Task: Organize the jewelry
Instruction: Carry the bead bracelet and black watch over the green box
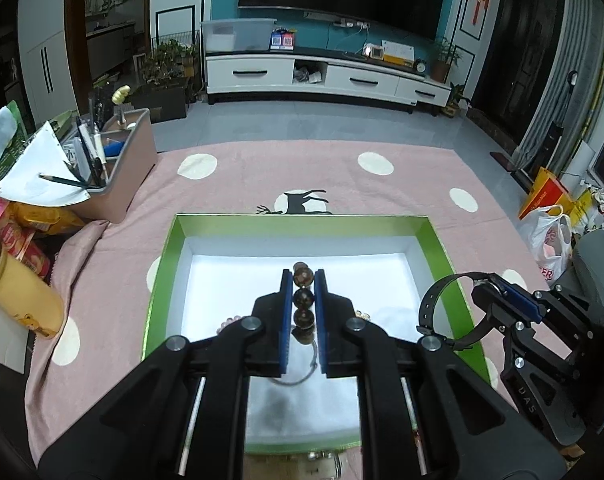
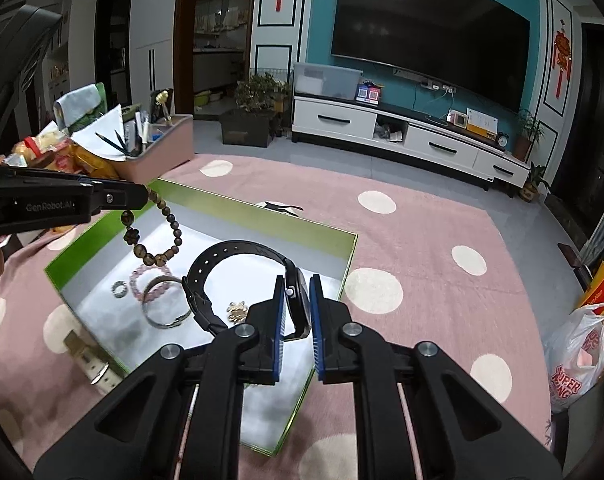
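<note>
Because both pieces belong in the green box [image 2: 333, 264], your left tongs [image 1: 303, 276] pinch the bead bracelet [image 2: 160, 232] and your right tongs [image 2: 294, 292] clamp the watch [image 2: 298, 304] above it.

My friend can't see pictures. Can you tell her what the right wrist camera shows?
The right tongs pinch a black watch above a green box on a pink spotted rug. The left tongs dangle a brown bead bracelet over the box, where a silver bangle lies.
</note>
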The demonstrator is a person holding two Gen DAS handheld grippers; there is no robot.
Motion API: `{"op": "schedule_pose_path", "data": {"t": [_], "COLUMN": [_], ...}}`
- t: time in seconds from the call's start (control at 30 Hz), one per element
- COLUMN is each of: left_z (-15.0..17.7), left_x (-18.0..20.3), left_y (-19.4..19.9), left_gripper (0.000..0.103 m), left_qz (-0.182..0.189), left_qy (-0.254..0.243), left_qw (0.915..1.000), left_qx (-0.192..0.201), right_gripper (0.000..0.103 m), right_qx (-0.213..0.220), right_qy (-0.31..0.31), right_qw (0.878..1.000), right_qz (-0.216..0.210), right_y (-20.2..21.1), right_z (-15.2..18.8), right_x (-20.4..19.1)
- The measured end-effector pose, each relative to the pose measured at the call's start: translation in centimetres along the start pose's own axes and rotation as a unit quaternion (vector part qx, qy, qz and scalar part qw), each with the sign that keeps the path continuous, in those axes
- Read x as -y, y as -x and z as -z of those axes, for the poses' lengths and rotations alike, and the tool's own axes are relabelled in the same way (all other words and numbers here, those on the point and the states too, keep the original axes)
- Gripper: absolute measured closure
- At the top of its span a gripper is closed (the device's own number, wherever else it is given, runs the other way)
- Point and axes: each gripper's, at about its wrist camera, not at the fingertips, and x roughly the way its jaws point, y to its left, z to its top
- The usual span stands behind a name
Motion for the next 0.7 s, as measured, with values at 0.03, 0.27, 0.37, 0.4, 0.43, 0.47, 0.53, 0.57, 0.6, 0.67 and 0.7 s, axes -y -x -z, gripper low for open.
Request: {"op": "schedule_pose_path", "data": {"t": [0.03,0.27,0.37,0.4,0.43,0.47,0.53,0.57,0.6,0.67,0.7], "left_z": [-0.1,-0.6,-0.6,-0.7,-0.7,-0.6,-0.6,-0.7,-0.7,-0.6,-0.7], "left_x": [0.1,0.3,0.3,0.3,0.3,0.4,0.3,0.2,0.2,0.2,0.2], "left_y": [-0.4,-3.3,-4.3,-4.6,-5.0,-5.3,-5.8,-6.0,-6.2,-6.5,-6.7], "left_gripper": [0.093,0.093,0.093,0.093,0.093,0.093,0.093,0.093,0.093,0.093,0.093], "left_qz": [-0.001,-0.010,-0.011,-0.011,-0.012,-0.013,-0.012,-0.013,-0.013,-0.012,-0.012], "left_qy": [-0.001,-0.006,-0.007,-0.007,-0.008,-0.008,-0.006,-0.006,-0.006,-0.006,-0.006], "left_qw": [1.0000,0.9997,0.9995,0.9994,0.9993,0.9992,0.9990,0.9989,0.9989,0.9987,0.9986], "left_qx": [-0.003,-0.022,-0.030,-0.032,-0.035,-0.038,-0.043,-0.044,-0.046,-0.049,-0.050], "right_gripper": [0.091,0.091,0.091,0.091,0.091,0.091,0.091,0.091,0.091,0.091,0.091], "right_qx": [-0.002,-0.021,-0.028,-0.030,-0.032,-0.034,-0.038,-0.040,-0.042,-0.046,-0.048], "right_qy": [0.001,0.005,0.006,0.007,0.008,0.009,0.009,0.009,0.009,0.009,0.010], "right_qw": [1.000,1.000,1.000,0.999,0.999,0.999,0.999,0.999,0.999,0.999,0.999], "right_qz": [0.001,-0.004,-0.007,-0.008,-0.008,-0.009,-0.010,-0.011,-0.012,-0.013,-0.014], "right_y": [-0.4,-2.8,-3.6,-3.8,-4.1,-4.3,-4.8,-5.0,-5.2,-5.6,-5.7], "right_z": [-0.1,-0.8,-1.0,-1.2,-1.3,-1.4,-1.5,-1.6,-1.6,-1.6,-1.6], "right_x": [0.0,0.0,-0.1,-0.1,-0.2,-0.3,-0.4,-0.5,-0.5,-0.6,-0.6]}}
